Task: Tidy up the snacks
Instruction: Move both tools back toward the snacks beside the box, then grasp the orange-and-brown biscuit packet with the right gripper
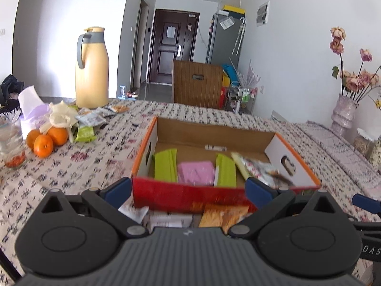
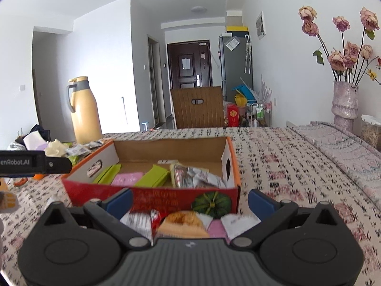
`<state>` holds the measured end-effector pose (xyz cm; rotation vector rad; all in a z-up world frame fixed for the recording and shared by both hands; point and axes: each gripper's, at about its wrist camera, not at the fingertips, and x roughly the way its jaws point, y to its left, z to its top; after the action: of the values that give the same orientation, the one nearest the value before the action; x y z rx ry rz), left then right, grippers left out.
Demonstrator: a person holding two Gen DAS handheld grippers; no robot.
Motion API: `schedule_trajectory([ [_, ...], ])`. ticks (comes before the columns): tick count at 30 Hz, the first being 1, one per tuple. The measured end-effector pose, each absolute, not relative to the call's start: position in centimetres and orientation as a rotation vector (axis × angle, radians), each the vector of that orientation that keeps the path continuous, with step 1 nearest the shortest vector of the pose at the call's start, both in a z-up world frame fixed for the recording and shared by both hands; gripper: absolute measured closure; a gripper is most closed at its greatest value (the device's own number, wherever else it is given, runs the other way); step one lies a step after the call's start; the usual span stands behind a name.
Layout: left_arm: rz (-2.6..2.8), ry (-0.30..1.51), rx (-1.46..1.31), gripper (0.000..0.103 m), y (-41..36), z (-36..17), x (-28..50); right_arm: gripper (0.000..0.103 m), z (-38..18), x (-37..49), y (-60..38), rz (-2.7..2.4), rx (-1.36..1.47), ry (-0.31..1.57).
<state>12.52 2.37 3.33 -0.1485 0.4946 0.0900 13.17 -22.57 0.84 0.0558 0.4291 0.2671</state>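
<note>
Before box: loose packets [image 2: 185, 224] on surface
Jaws: both gaping wide, holding nothing
Tip: pinch one packet, drop into box [image 2: 152, 191]

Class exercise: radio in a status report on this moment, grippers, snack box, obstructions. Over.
Left gripper open, empty. Right gripper open, empty. Cardboard box partly filled with packets; loose snacks lie in front of it. Nothing blocking.
</note>
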Motion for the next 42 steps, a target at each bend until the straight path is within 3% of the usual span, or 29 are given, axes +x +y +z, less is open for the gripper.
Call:
schedule_trajectory([
  [18, 0.107, 0.583, -0.149, 0.0, 3.7, 0.3, 10.3, 0.003, -1.1, 12.8, -22.9, 0.255, 0.052, 0.503],
  [27, 0.124, 0.58, -0.159, 0.0, 4.5, 0.2, 10.1, 0.017, -0.9, 17.9, -21.5, 0.268, 0.065, 0.592],
  [32, 0.136, 0.582, -0.17, 0.0, 5.1, 0.0, 9.9, 0.034, -1.8, 20.3, -20.3, 0.266, 0.048, 0.673],
  [39, 0.148, 0.583, -0.187, 0.0, 6.0, -0.3, 9.7, 0.043, -3.1, 21.1, -19.4, 0.267, 0.018, 0.719],
  [41, 0.15, 0.586, -0.191, 0.0, 6.2, -0.4, 9.7, 0.053, -3.1, 21.1, -19.4, 0.271, 0.012, 0.719],
  [42, 0.151, 0.587, -0.192, 0.0, 6.2, -0.4, 9.6, 0.053, -3.1, 21.1, -19.3, 0.277, 0.008, 0.72],
])
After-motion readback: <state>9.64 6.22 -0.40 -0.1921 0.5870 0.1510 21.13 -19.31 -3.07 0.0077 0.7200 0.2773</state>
